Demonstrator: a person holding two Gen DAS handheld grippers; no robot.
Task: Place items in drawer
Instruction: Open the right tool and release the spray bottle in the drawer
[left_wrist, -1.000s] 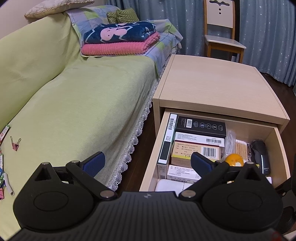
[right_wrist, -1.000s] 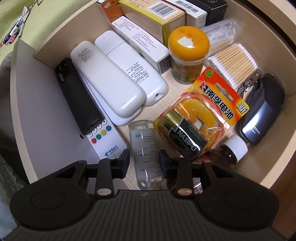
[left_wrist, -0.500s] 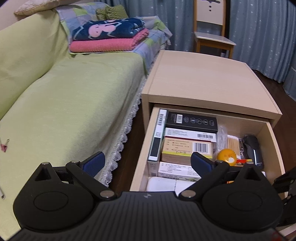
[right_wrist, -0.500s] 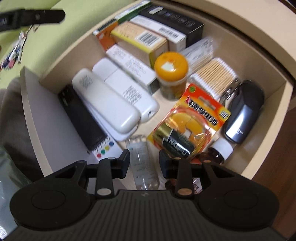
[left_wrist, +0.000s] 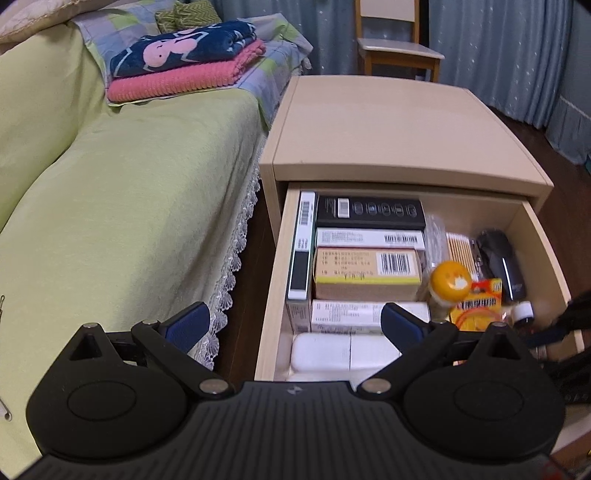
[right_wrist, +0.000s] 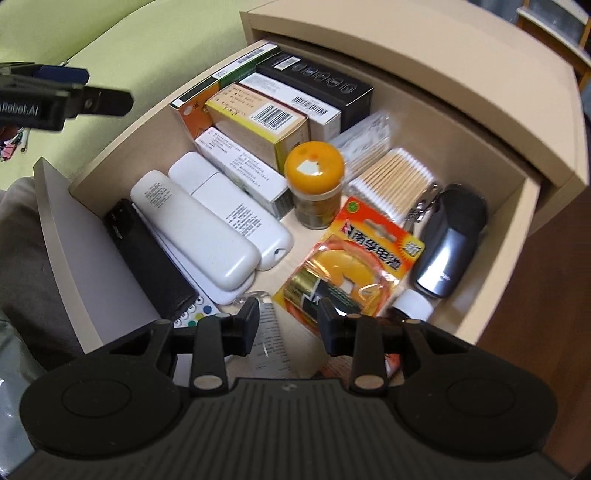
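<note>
My right gripper (right_wrist: 288, 320) hangs empty, jaws parted, over the packed drawer (right_wrist: 517, 229); the clear bottle (right_wrist: 271, 341), probably lying lengthwise toward twelve o'clock, sits directly beneath

Open pale wooden drawer (right_wrist: 110, 162) of pale wooden nightstand (left_wrist: 388, 125), packed: cardboard boxes (right_wrist: 258, 122) far left, white remotes (right_wrist: 207, 236) near left, orange-lidded jar (right_wrist: 314, 173) centre, cotton swabs (right_wrist: 391, 181) far right, battery blister pack (right_wrist: 354, 266) near right, grey stapler (right_wrist: 450, 243) at right wall.
</note>
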